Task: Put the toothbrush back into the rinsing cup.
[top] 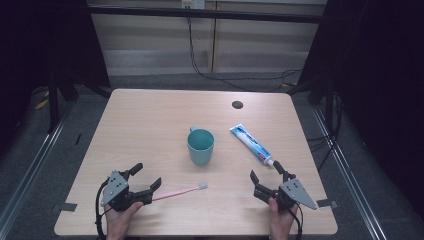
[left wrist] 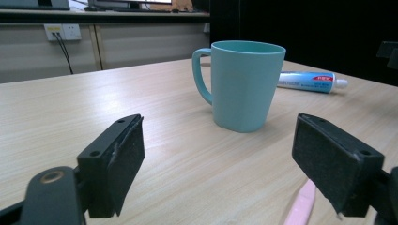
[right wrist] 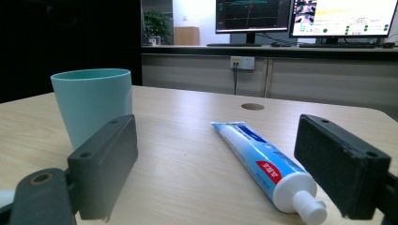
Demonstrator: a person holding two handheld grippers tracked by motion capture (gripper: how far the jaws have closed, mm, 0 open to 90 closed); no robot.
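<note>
The teal mug (top: 201, 146) stands upright at mid-table. Left gripper (top: 148, 181): jaws spread, empty, near-left of the mug; a pink toothbrush (top: 180, 192) lies beside its right jaw. Right gripper (top: 266, 175): jaws spread, empty, near-right of the mug; the toothpaste tube (top: 251, 144) cap lies just ahead of it.

A teal mug (top: 200, 146) stood upright mid-surface (top: 150, 120), handle facing away. A toothpaste tube (top: 251, 144) lay flat to its right, cap toward the near edge. A pink toothbrush (top: 181, 191) lay nearer, left of centre. Monitors (right wrist: 300, 16) glowed behind.
</note>
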